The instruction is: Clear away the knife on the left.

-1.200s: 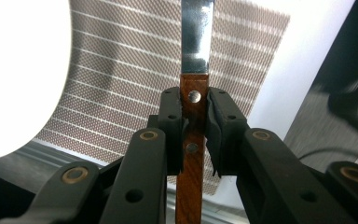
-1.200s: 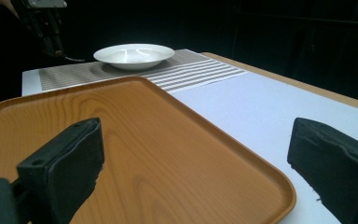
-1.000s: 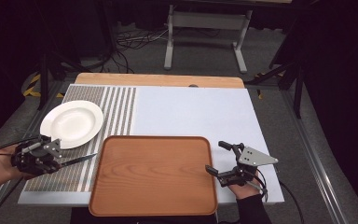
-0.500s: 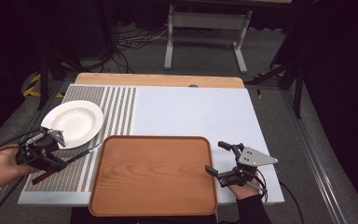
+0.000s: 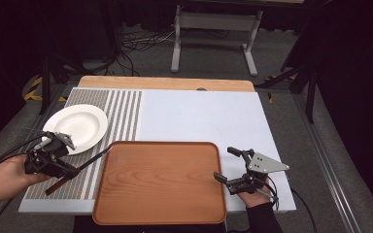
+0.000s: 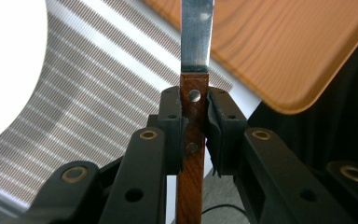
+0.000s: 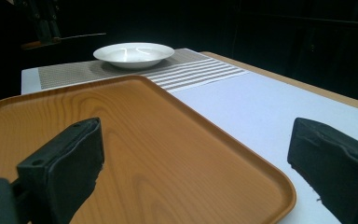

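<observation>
A knife with a brown wooden handle and a steel blade is clamped in my left gripper, shut on the handle. It hangs over the striped mat, its blade pointing toward the wooden tray. The white plate lies just beyond the left gripper. My right gripper rests at the tray's right edge, jaws wide open with nothing between them. In the right gripper view the tray spreads ahead, with the plate and the knife far off.
A white mat with a grey striped left section covers the wooden table. A metal stand and cables lie on the floor behind. The white area beyond the tray is bare.
My left gripper has lifted and carried the knife slightly leftward and toward me, tilting it. The right gripper has stayed in place.
</observation>
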The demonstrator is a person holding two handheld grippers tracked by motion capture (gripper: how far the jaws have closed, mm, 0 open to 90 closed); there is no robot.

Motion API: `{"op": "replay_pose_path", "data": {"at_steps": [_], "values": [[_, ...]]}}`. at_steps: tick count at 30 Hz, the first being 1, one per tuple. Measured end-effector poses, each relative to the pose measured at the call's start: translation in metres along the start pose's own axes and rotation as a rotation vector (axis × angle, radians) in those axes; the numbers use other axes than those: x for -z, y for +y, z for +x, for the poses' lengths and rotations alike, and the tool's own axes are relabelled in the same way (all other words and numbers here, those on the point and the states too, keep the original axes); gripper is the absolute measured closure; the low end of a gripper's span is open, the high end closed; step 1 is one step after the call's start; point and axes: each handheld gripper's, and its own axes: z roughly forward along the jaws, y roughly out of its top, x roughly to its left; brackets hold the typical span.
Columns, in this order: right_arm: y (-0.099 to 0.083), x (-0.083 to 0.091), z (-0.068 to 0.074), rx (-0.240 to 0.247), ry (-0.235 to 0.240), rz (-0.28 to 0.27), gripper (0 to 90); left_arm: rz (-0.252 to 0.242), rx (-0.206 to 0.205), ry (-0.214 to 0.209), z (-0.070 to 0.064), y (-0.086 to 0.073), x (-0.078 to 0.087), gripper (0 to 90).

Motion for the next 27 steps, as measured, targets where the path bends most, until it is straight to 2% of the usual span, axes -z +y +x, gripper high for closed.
{"op": "replay_pose_path", "data": {"at_steps": [3, 7, 10, 16, 27], "values": [[0.0, 0.0, 0.0, 0.001, -0.001, -0.001, 4.3, -0.016, 0.012, -0.012, -0.003, 0.004, -0.002, 77.6], [0.0, 0.0, 0.0, 0.001, 0.001, -0.002, 4.3, -0.056, 0.024, -0.003, -0.009, 0.011, -0.003, 77.6], [0.0, 0.0, 0.0, -0.001, 0.003, -0.001, 4.3, -0.06, 0.037, 0.006, -0.014, 0.014, -0.004, 77.6], [0.0, 0.0, 0.0, -0.003, 0.004, 0.001, 4.3, -0.063, 0.092, -0.022, -0.025, 0.025, -0.01, 77.6], [-0.001, -0.001, 0.0, -0.006, 0.009, 0.0, 4.3, -0.074, 0.152, -0.055, -0.039, 0.043, -0.023, 77.6]]}}
